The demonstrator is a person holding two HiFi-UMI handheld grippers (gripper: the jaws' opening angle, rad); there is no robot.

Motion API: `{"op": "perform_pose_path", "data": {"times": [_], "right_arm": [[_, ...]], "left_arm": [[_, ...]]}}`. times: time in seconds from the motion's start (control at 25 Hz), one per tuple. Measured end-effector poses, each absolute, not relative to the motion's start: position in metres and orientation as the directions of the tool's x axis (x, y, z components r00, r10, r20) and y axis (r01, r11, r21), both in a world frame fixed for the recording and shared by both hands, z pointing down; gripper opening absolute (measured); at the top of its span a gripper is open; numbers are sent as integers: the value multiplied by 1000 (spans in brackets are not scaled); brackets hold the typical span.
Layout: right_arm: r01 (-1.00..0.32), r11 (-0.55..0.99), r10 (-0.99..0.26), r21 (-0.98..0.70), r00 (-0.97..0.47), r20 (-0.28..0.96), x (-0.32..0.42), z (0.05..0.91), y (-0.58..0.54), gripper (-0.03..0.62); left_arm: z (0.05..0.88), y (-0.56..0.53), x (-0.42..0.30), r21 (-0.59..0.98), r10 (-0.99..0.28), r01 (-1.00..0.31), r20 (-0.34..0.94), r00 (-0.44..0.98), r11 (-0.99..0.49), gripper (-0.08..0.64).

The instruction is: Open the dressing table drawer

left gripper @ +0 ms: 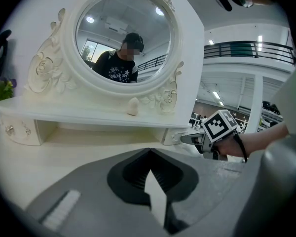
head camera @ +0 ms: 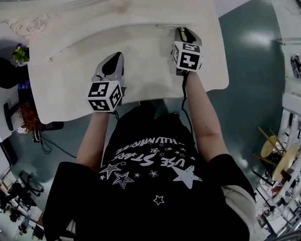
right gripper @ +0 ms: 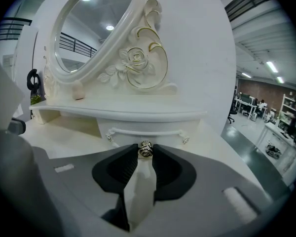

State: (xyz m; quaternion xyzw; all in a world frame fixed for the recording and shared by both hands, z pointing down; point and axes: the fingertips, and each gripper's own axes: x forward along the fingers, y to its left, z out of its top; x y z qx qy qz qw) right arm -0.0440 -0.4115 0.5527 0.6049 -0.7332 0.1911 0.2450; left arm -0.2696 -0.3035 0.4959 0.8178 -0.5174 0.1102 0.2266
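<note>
The white dressing table (head camera: 140,79) has a small right-hand drawer (right gripper: 148,132) under its shelf, with a metal knob (right gripper: 145,149) on its front. My right gripper (right gripper: 145,152) is shut on that knob, both dark pads pressing its sides. From the head view, the right gripper (head camera: 183,33) reaches to the table's back right. In the left gripper view it shows at the drawer (left gripper: 173,136). My left gripper (left gripper: 149,151) hovers over the middle of the tabletop, shut with nothing in it, and shows in the head view (head camera: 115,58) too.
An oval mirror (left gripper: 123,38) in a carved frame stands above the shelf. A second small drawer (left gripper: 19,130) sits at the shelf's left end. A potted plant (head camera: 20,54) stands left of the table. Shelving and clutter line the floor at right (head camera: 286,154).
</note>
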Motion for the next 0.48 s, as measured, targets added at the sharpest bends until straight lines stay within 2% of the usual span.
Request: {"op": "perform_pose_path", "data": {"times": [0.48], "right_arm": [[-981,195,-787,16,-146,599,-39,551,-388,123]], "left_arm": [[492,-290,-265,265,-802,-895,404,441,-359,1]]}}
